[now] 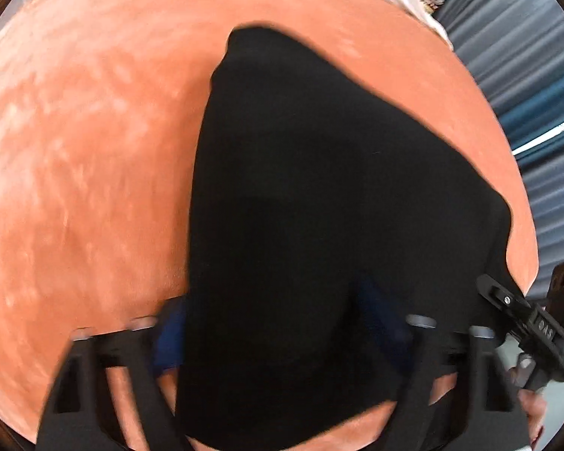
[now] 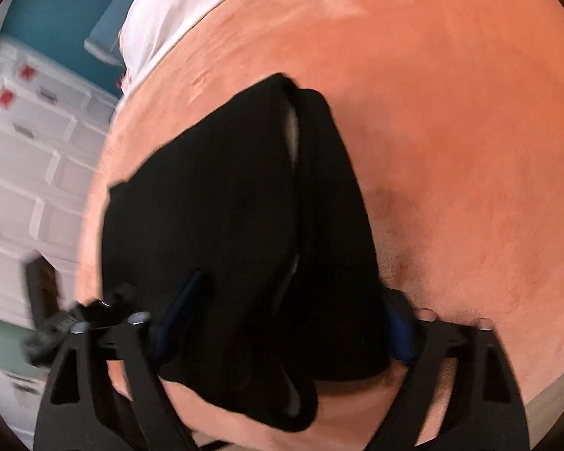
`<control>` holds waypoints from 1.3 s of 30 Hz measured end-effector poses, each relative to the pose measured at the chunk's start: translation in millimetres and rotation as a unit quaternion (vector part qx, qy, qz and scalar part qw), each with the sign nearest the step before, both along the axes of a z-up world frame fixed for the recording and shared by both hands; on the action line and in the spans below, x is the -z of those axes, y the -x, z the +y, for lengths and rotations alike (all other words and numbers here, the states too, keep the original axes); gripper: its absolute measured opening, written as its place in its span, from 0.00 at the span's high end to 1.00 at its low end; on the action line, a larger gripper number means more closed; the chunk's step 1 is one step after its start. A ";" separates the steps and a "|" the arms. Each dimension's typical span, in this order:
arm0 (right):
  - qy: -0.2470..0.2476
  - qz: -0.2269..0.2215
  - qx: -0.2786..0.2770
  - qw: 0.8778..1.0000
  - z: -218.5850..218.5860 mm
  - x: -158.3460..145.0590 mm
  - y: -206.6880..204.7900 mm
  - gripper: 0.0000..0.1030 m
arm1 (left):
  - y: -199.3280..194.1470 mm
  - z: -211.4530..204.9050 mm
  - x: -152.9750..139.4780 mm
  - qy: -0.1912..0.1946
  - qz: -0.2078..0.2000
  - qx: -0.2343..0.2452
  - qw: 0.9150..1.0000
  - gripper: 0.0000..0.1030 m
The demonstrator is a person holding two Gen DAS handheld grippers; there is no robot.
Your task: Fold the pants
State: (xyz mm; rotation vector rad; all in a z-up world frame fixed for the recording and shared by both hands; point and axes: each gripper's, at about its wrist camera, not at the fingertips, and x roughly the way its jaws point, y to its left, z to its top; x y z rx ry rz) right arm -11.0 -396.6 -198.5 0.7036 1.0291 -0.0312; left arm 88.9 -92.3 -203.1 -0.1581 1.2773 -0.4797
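Black pants point(image 1: 319, 188) lie folded on an orange blanket point(image 1: 94, 150), narrowing toward the far end. My left gripper point(image 1: 270, 323) straddles their near end. Its blue pads point(image 1: 169, 338) hug the cloth from both sides, and the fabric fills the gap. In the right wrist view the pants point(image 2: 225, 206) show a long fold seam, and the cloth bunches between the pads point(image 2: 398, 330) of my right gripper point(image 2: 289, 319). The right gripper's black body point(image 1: 537, 327) shows at the left view's right edge. The left gripper point(image 2: 75, 323) is blurred at the other view's left edge.
A white sheet point(image 2: 161, 11) covers the far corner of the bed. White drawer units point(image 2: 30, 143) stand beyond the bed's edge against a teal wall. Grey-blue striped fabric point(image 1: 526, 94) lies past the blanket edge point(image 1: 500, 143). Orange blanket point(image 2: 470, 112) spreads wide beside the pants.
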 end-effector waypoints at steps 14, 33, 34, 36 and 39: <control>0.025 -0.005 -0.127 0.992 125.1 -16.6 -15.6 0.59 | 48.4 121.3 -45.5 -0.180 -0.081 -0.033 0.980 0.35; 0.206 -0.003 -0.146 0.968 150.7 -28.2 -112.8 1.00 | 11.1 51.4 -13.6 -0.287 -0.125 -0.039 0.949 0.14; 0.190 -0.009 -0.137 0.972 148.7 -43.6 -113.2 1.00 | 10.8 53.8 -16.3 -0.282 -0.127 -0.041 0.950 0.14; 0.162 -0.032 -0.118 0.979 136.1 -62.1 -91.6 0.88 | 9.2 56.6 -19.1 -0.276 -0.124 -0.037 0.952 0.15; 0.147 -0.034 -0.088 0.985 122.0 -68.6 -41.0 0.71 | 13.2 58.0 -18.8 -0.273 -0.118 -0.030 0.954 0.15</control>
